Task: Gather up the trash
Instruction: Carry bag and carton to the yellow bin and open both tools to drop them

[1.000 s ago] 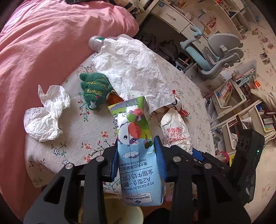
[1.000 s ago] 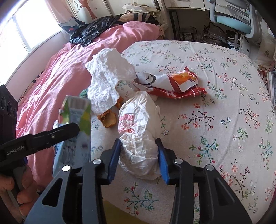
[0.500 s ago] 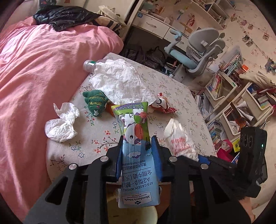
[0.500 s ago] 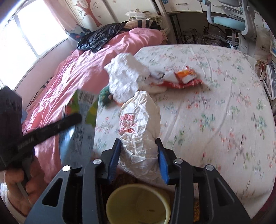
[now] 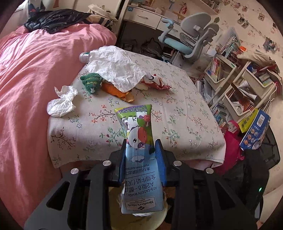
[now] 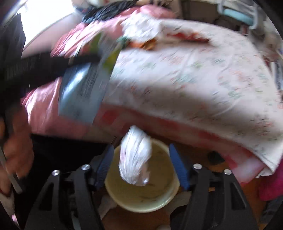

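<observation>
A: What lies ahead of the fingers?
B: A bed with a floral sheet (image 5: 178, 106); left of the fingers, a pink duvet (image 5: 26, 79) topped by dark clothing (image 5: 56, 18).

A: And beyond the bed?
B: A white desk (image 5: 148, 16) and a grey-and-blue chair (image 5: 191, 35). Right of the fingers stand crowded white bookshelves (image 5: 235, 83); daylight enters through a window (image 6: 42, 21).

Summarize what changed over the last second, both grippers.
The right gripper pulled back off the bed to above the yellow bin, opened, and let go of the white plastic bag, now dropping into it. The left gripper also backed away from the bed, toward the bin. It stays shut on the milk carton. The crumpled paper and tissue haven't moved.
</observation>
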